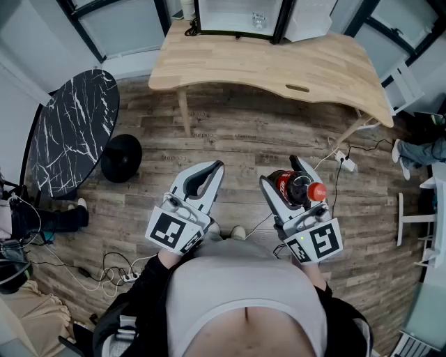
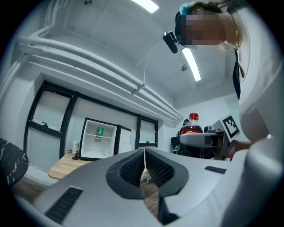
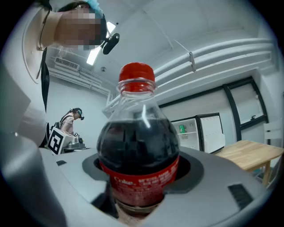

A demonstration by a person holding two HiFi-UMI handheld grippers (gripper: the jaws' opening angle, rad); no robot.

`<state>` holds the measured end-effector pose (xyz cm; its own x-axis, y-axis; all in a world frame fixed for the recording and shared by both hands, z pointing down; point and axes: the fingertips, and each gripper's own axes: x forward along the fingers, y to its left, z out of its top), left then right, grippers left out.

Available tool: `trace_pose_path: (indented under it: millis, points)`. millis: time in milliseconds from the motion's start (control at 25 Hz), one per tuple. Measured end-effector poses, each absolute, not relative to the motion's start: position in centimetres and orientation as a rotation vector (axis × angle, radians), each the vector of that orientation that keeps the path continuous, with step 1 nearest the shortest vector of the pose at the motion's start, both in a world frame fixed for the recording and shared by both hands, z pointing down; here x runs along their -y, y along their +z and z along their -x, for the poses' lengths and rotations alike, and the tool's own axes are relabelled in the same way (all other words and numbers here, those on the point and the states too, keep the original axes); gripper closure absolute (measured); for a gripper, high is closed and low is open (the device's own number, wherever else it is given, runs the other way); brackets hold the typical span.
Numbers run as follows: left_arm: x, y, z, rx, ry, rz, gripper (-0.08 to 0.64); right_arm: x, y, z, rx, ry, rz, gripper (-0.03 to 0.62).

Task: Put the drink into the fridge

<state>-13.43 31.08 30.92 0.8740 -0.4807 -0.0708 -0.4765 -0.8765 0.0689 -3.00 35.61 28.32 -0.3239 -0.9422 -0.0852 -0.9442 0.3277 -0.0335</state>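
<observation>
Right gripper (image 1: 282, 174) held level, clamped on the bottle (image 1: 296, 188).
Bottle is held upright at 1 o'clock, cap up, long axis vertical; left gripper (image 1: 217, 166), level, is closed on nothing; fridge (image 1: 237, 17) at 12.

Bare wooden floor (image 1: 237, 139) is left open between the left tool (image 1: 217, 167), the right tool (image 1: 282, 174) and the tabletop (image 1: 327, 70). The fridge (image 1: 237, 17) on the tabletop is open, its door (image 1: 306, 17) swung to the right, so its front is unblocked. Part of the upper shelf is taken by a green can (image 2: 100, 131). The left side is narrowed by a round black marble table (image 1: 70, 132) and its base (image 1: 120, 158). To the right, a power strip (image 1: 346, 164) is laid on the floor. The cola bottle (image 3: 137, 150) clamped in the right tool stands above its jaws.
</observation>
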Motion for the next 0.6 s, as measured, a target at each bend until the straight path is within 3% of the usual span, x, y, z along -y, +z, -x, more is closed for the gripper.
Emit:
trace_pose_path:
  millis: [600]
  points:
    - [-31.97, 30.86, 13.65, 0.746, -0.138, -2.987, 0.552, -36.43, 28.32, 3.40, -2.495, 0.034, 1.776, 0.265]
